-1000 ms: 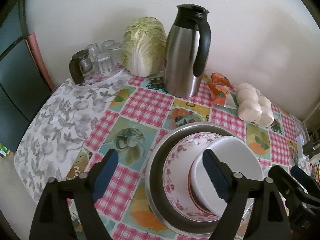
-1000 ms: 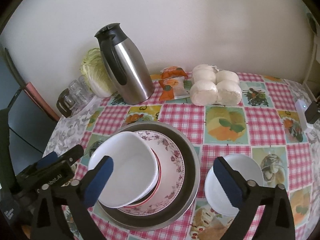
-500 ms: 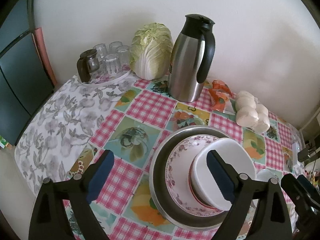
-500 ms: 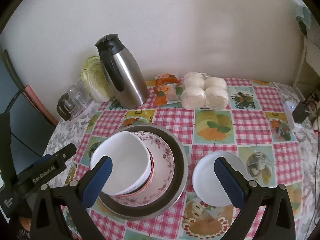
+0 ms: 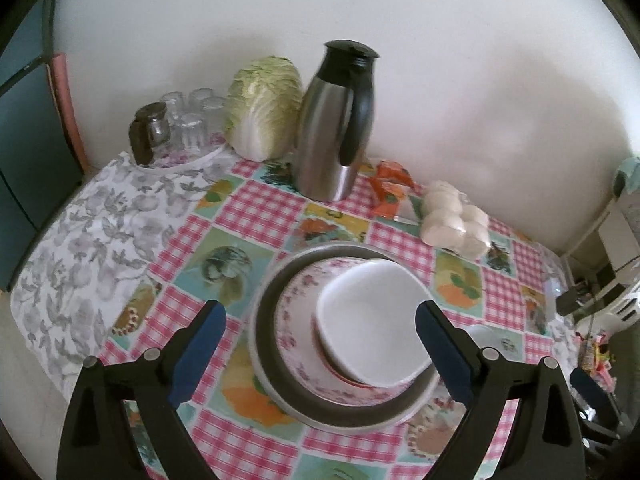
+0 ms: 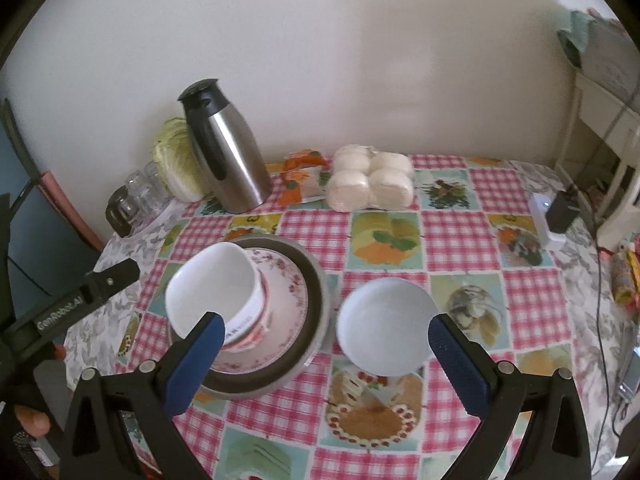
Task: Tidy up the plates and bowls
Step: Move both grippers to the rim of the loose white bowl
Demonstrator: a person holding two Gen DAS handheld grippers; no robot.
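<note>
- The left hand-held gripper (image 5: 320,344) hangs above the table (image 5: 248,216) with its jaws spread wide; they have just been opening, and nothing sits between the blue pads (image 5: 198,350).
- The right hand-held gripper (image 6: 326,364) is likewise spread wide and empty, and both are clear of the dishes.
- Taking the metal basin (image 6: 314,292) as landmark: a floral plate (image 6: 286,300) lies inside it, and a white square bowl (image 6: 212,284) sits tilted on top of the stack there.
- A round white bowl (image 6: 386,322) stands on the table just beside the basin, on its right in the right wrist view.
- Behind the basin, by the wall, stand a steel thermos jug (image 5: 336,128), a cabbage (image 5: 264,108) and a tray of glasses (image 5: 188,124).
- Behind the basin to the right lie an orange packet (image 6: 300,176) and wrapped white buns (image 6: 370,182).
</note>
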